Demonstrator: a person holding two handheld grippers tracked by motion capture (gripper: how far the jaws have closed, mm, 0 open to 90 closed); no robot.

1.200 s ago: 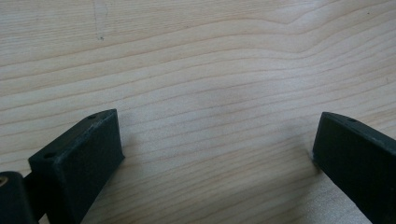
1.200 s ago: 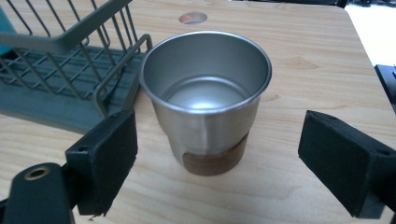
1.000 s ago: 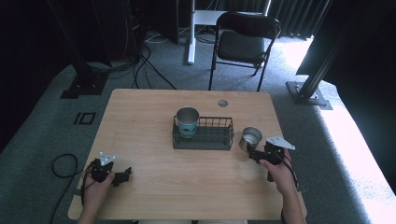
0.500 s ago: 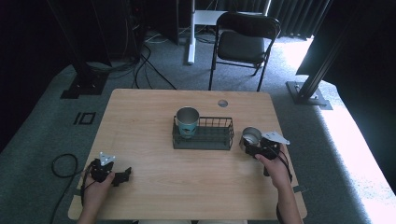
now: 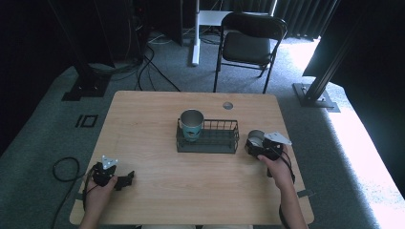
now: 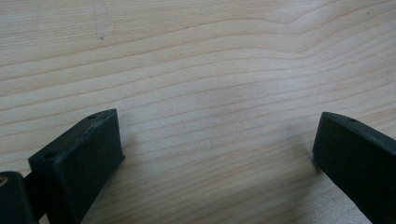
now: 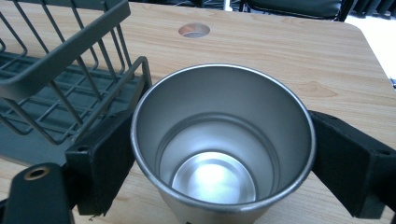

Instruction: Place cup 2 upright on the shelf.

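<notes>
A bare steel cup point(image 7: 219, 140) stands upright on the table, just right of a dark wire rack point(image 5: 207, 143). My right gripper point(image 7: 222, 154) has one jaw against each side of the cup's wall, shut on it; from above, the right gripper point(image 5: 258, 147) sits close behind the steel cup point(image 5: 255, 137). A second metal cup point(image 5: 191, 124) with a teal band stands in the rack's left end. My left gripper point(image 5: 125, 181) rests near the table's front left corner. In its own view the left gripper point(image 6: 217, 154) is open over bare wood.
The rack's wire corner point(image 7: 70, 60) lies right beside the held cup. A round cable hole point(image 5: 228, 105) is in the table top behind the rack. Beyond the table's far edge stands a folding chair point(image 5: 248, 43), with cables on the floor.
My right gripper slid left toward the steel cup, and its jaws now enclose it. The left hand stayed in place.
</notes>
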